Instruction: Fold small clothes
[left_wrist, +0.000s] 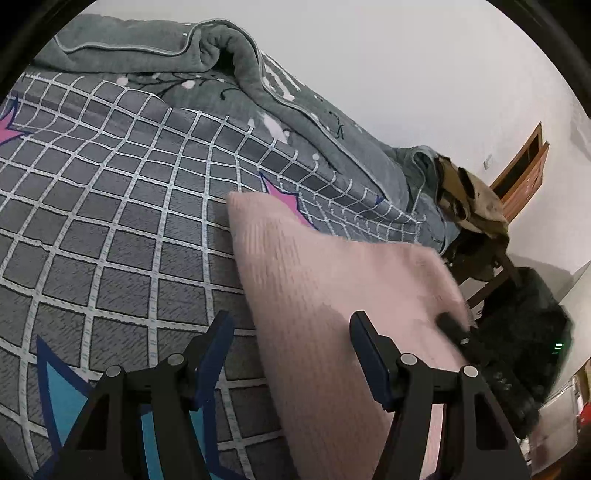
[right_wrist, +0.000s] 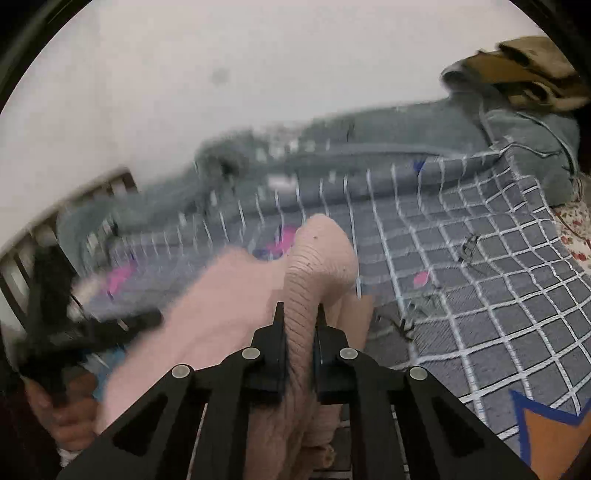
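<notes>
Open ground: the grey checked bedsheet (left_wrist: 110, 229) lies bare to the left of the pink knit garment (left_wrist: 332, 295), giving the spread left gripper (left_wrist: 291, 325) free passage there, and more bare sheet shows to the right of the garment in the right wrist view. Obstacles: a heaped grey blanket (left_wrist: 240, 62) along the far side against the wall; a brown bundle (left_wrist: 476, 206) beside its end; the right gripper (right_wrist: 299, 314), clamped on a raised garment fold.
</notes>
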